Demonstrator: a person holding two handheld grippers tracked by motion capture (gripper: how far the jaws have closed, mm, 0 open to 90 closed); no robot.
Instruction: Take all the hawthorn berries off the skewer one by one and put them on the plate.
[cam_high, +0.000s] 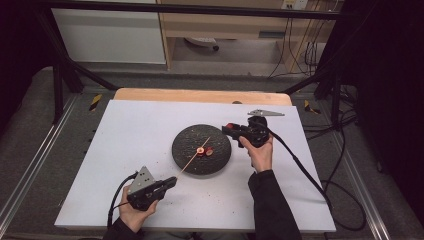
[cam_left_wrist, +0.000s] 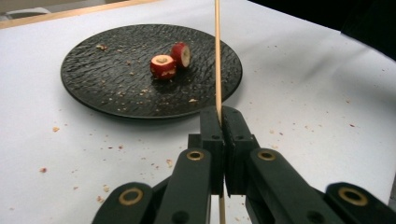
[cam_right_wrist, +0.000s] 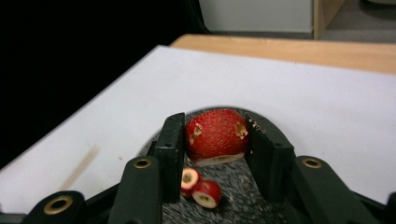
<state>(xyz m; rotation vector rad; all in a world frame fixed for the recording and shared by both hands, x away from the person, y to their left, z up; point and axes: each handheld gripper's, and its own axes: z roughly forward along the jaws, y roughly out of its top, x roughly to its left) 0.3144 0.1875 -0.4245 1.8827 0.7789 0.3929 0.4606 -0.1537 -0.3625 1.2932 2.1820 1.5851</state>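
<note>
Red fruit pieces: two (cam_left_wrist: 170, 60) plated, one (cam_right_wrist: 215, 136) gripped, seemingly

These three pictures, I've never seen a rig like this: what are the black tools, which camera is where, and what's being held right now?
A person sits at a white table and holds a hand-operated two-jaw gripper in each hand; there is no robot arm. The high view looks down from above the person. The other two views come from cameras riding on the grippers, looking along their black jaws.

The left gripper is shut on a thin wooden skewer that points towards a dark round plate. On the plate lie two small red fruit pieces with pale cut faces, among crumbs.

The right gripper is shut on a larger red fruit piece, held above the plate.
</note>
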